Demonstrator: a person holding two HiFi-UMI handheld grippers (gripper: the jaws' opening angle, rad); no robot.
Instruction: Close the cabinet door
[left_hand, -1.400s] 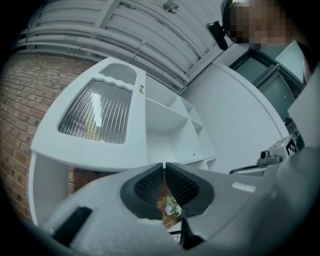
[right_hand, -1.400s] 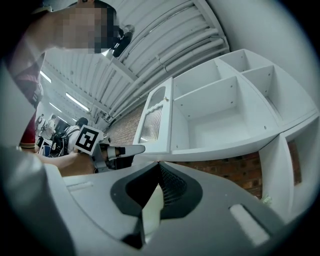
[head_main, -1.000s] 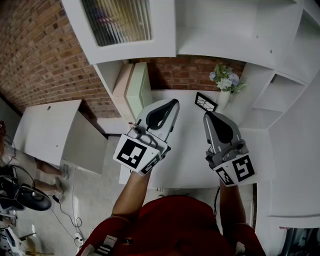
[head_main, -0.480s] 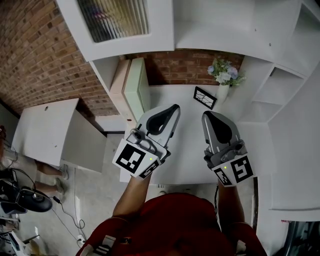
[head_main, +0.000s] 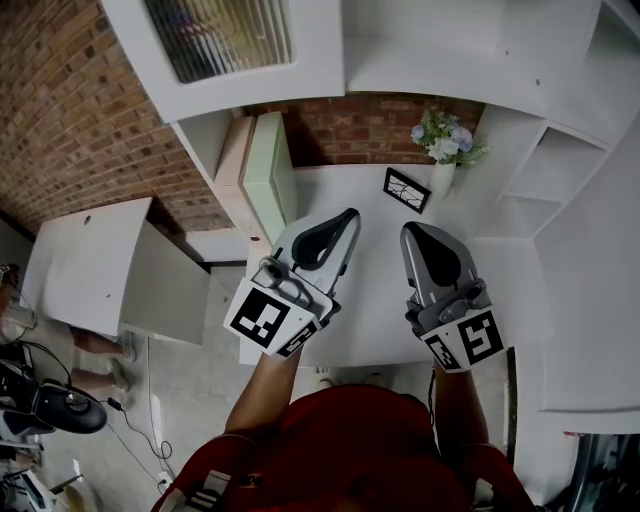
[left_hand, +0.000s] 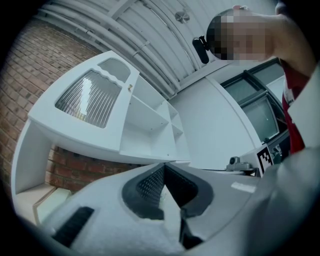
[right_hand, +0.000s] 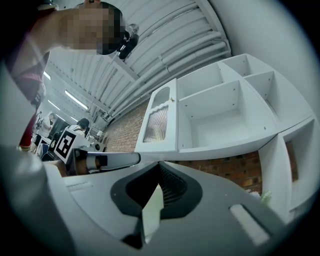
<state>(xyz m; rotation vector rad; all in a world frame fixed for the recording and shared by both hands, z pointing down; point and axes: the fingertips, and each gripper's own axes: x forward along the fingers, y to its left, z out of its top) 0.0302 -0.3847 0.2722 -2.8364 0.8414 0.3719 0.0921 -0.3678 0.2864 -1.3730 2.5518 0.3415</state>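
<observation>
Head view puts the cabinet door (head_main: 235, 60) at about 11 o'clock from the two grippers, high on the white wall cabinet. It is an upright rectangle with its long axis vertical, and its face is turned out toward the person. The door is smooth white board with a ribbed glass pane (left_hand: 90, 97), arched along its top edge. A small knob (left_hand: 129, 88) sits on the edge next to the open shelf compartments (right_hand: 220, 115), which lie at the door's 3 o'clock. Whether the door sits flush with the cabinet front or slightly ajar cannot be told.

The left gripper (head_main: 348, 214) and right gripper (head_main: 408, 230) hang side by side above the white tabletop (head_main: 375, 300), both tilted up toward the cabinet. Each has its dark, ribbed pads pressed together on nothing but each other.

At 12 o'clock from the right gripper a slim white vase (head_main: 443, 178) holds pale flowers (head_main: 445, 135). A small black-framed picture (head_main: 404, 190) leans just beside it. A pale green slab (head_main: 268, 180) stands on edge at the left gripper's 11 o'clock, against a pinkish one (head_main: 238, 170). Rough red brick wall (head_main: 60, 120) shows behind and to the left.
</observation>
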